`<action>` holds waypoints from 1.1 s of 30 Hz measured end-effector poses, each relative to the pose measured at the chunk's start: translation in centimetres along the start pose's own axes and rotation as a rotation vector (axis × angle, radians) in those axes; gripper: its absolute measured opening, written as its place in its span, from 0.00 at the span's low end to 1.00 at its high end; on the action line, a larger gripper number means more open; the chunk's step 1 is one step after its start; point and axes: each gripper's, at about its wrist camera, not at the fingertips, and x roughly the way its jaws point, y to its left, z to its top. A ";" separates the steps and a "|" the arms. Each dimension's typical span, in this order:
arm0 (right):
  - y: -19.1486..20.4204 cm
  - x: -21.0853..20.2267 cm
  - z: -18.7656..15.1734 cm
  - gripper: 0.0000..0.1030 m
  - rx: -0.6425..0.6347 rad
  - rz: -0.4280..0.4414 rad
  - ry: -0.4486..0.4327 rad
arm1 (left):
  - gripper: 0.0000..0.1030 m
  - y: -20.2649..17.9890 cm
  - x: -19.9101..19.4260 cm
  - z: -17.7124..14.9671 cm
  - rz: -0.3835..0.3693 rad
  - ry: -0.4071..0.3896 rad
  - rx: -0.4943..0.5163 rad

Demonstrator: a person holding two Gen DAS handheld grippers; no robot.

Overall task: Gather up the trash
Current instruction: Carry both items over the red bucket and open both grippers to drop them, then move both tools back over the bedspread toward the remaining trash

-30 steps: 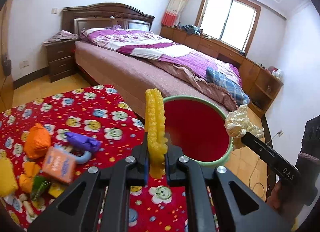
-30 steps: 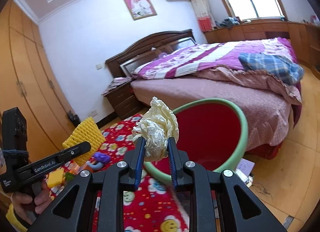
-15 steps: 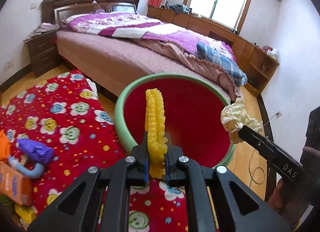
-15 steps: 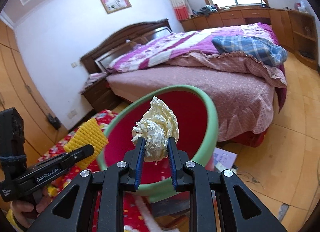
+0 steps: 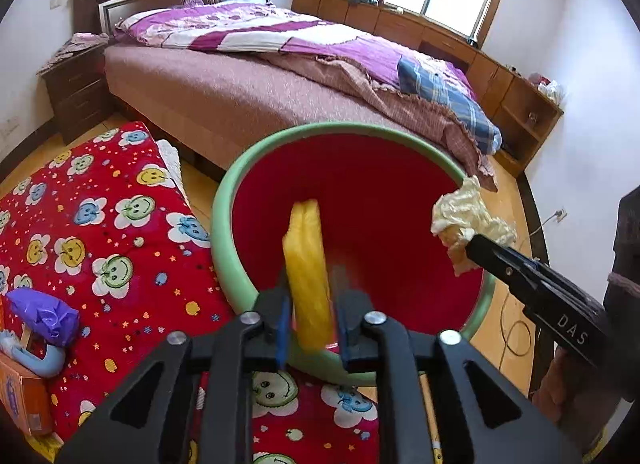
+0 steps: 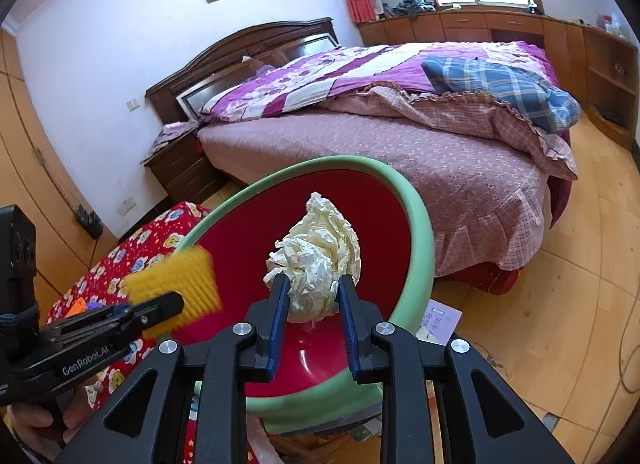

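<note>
While the left wrist view is filled below by the left gripper, a bin with a green rim and red inside is seen ahead of it, standing at the edge of a red mat beside the bed. No trash can be made out on the visible part of the bin's red wall. A yellow foam net, ribbed and blurred, is seen edge-on between the jaws, over the bin's mouth. The jaws have just been opening, and gaps are visible between the blue pads and the net, so it is no longer pinched. At right, the right gripper is seen reaching in over the rim with a paper wad at its tip. Purple and orange litter is left on the mat.

From the right wrist view, the bin is seen tilted toward the camera, its red floor bare where visible. The paper wad, cream and crumpled, is seen between the right gripper jaws above the bin's mouth; the jaws have just been opening slightly, yet the pads are seen against its sides. At left, the left gripper is pointed into the bin, with the foam net at its tip, and a hand is seen on its handle.
</note>
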 end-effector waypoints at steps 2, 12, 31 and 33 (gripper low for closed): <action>0.1 0.3 0.1 0.27 -0.001 0.005 0.006 | 0.29 -0.1 0.1 0.0 0.005 0.006 0.005; 0.1 0.8 0.3 0.42 0.005 0.045 0.016 | 0.50 -0.1 -1.2 0.2 0.010 -0.025 -0.006; 3.1 -5.8 -1.6 0.61 0.004 0.036 -0.046 | 0.54 2.8 -10.0 -3.7 0.063 -0.080 -0.125; 4.1 -6.2 -1.9 0.61 -0.006 0.047 -0.040 | 0.54 3.7 -11.1 -4.3 0.084 -0.090 -0.146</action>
